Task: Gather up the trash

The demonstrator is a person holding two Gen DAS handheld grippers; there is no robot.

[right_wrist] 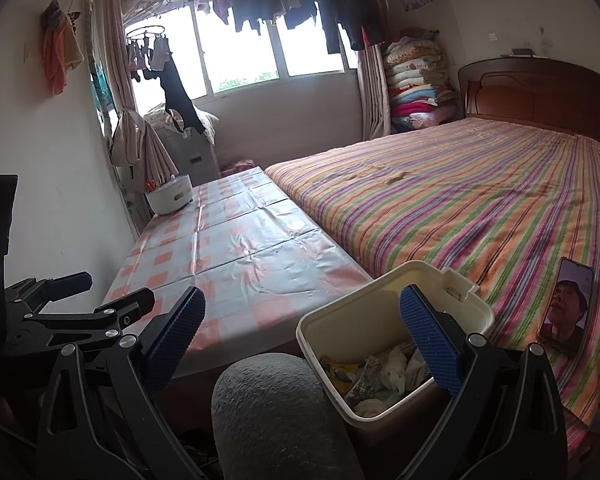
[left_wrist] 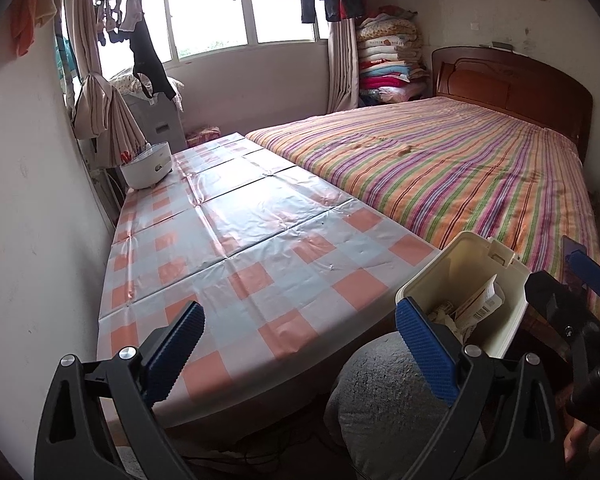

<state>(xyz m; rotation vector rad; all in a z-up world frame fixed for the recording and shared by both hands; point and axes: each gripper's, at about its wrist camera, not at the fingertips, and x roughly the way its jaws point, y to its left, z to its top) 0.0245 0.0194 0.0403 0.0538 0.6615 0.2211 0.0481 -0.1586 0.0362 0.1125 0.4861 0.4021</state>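
Note:
A cream plastic trash bin [right_wrist: 340,324] stands open by the table's near right corner, next to the bed. It holds crumpled paper and wrappers [right_wrist: 384,372]. It also shows in the left wrist view [left_wrist: 428,276], with a barcoded packet [left_wrist: 480,304] inside. My left gripper [left_wrist: 302,344] is open and empty above the table's near edge. My right gripper [right_wrist: 304,344] is open and empty, its right finger [right_wrist: 428,340] in front of the bin's mouth. The left gripper also shows at the left of the right wrist view [right_wrist: 84,300].
A table [left_wrist: 236,216] with a pink and blue checked cover runs along the left wall. A white round appliance [left_wrist: 146,166] stands at its far end. A striped bed [right_wrist: 460,200] lies to the right, with a phone [right_wrist: 566,304] on it. A grey knee [right_wrist: 272,416] is below.

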